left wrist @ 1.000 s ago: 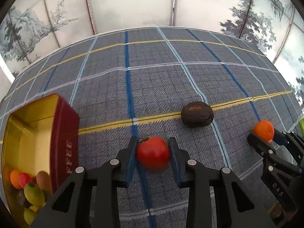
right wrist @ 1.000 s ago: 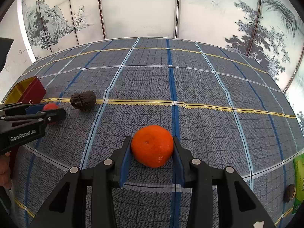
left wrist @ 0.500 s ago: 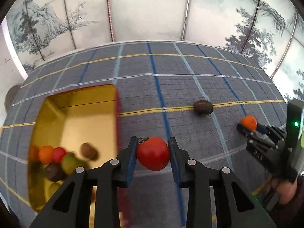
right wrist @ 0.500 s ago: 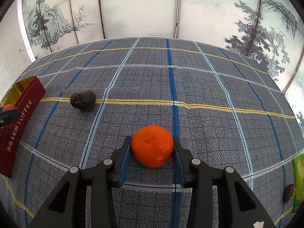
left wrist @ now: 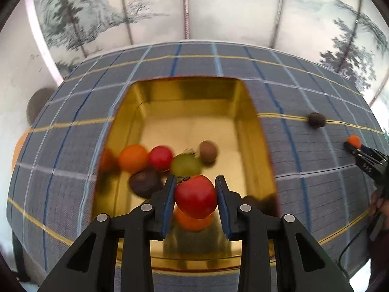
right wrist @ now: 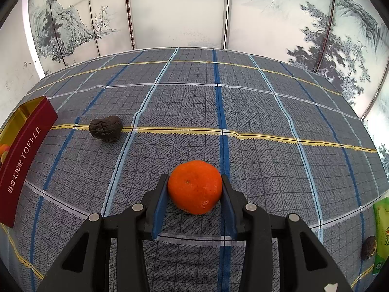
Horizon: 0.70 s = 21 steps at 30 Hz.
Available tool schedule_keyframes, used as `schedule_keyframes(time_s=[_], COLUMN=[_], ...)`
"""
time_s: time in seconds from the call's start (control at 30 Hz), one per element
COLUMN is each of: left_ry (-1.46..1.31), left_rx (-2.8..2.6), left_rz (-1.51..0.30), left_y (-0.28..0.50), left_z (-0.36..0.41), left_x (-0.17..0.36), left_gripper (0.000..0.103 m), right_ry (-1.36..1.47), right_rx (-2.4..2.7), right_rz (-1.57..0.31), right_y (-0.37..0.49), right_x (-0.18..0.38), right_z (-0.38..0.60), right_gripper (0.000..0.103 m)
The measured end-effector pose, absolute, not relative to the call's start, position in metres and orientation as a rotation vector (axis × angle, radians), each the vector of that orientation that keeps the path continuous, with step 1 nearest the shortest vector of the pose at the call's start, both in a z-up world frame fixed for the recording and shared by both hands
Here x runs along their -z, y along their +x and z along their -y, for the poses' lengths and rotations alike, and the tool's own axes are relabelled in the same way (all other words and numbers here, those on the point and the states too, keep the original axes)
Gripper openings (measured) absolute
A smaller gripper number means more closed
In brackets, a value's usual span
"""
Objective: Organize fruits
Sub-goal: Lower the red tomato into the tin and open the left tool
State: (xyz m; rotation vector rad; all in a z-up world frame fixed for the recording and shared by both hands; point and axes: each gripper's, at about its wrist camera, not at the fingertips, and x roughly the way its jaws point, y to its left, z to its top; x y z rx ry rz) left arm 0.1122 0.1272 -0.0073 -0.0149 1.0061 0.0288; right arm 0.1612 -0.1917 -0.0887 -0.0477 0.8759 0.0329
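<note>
Left wrist view: left hand-held gripper (left wrist: pixel 195 200) clamps a red tomato (left wrist: pixel 196 196) between its pads, held above the open gold-lined tin (left wrist: pixel 252 131) on the plaid table (left wrist: pixel 304 160). Only this view shows the tin's inside: an orange fruit (left wrist: pixel 133 158), a small red fruit (left wrist: pixel 160 157), a green fruit (left wrist: pixel 186 165), a brown fruit (left wrist: pixel 207 151), a dark fruit (left wrist: pixel 145 182), another orange one (left wrist: pixel 193 221) under the tomato, all blurred. Far right, the right hand-held gripper (left wrist: pixel 352 146) with its mandarin (left wrist: pixel 354 141); a dark walnut (left wrist: pixel 316 120) lies on the table between it and the tin.

Right wrist view: right hand-held gripper (right wrist: pixel 194 189) closed on the mandarin (right wrist: pixel 195 186), low over the table (right wrist: pixel 267 112). Only here: the tin's (right wrist: pixel 23 158) red outer wall reading TOFFEE at left, walnut (right wrist: pixel 105 128) sharp just beside it, a green packet (right wrist: pixel 381 231) and a second dark nut (right wrist: pixel 369 247) at the right edge.
</note>
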Motion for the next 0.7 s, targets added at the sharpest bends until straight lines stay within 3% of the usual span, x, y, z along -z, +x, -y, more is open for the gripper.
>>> schedule_keyframes(time_s=[0.7], left_ry=[-0.049], left_rx=[-0.082], left_rz=[-1.0], left_y=[0.101], left_z=[-0.174], left_x=[0.013], left_gripper=[0.034], right_ry=[-0.047], right_rx=[-0.033], right_rz=[-0.876], right_y=[0.161], right_x=[0.088], right_z=[0.192], right_gripper=[0.038])
